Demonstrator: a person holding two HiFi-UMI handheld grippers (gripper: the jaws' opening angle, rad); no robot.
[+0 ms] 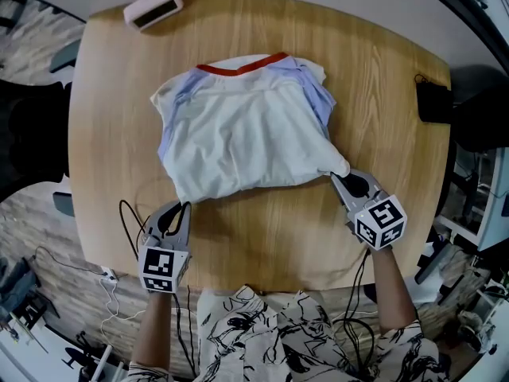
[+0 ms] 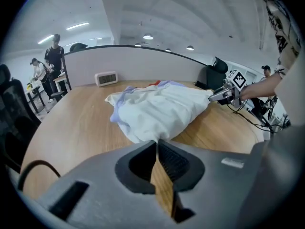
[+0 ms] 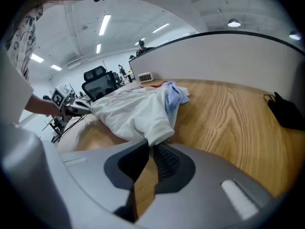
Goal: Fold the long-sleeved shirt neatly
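White long-sleeved shirt (image 1: pixel 246 134), red collar, pale-blue sleeves, bunched on wooden surface (image 1: pixel 382 94), your left claw (image 1: pixel 184 205) and right claw (image 1: pixel 338 175) each pinched shut on a near corner

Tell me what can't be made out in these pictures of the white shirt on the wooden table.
- White long-sleeved shirt: where its sleeves lie is lost in the bunched cloth, every view.
- Small white desk clock: digits too small, left gripper view.
- Black object at the wooden table edge: too dark to identify, head view.
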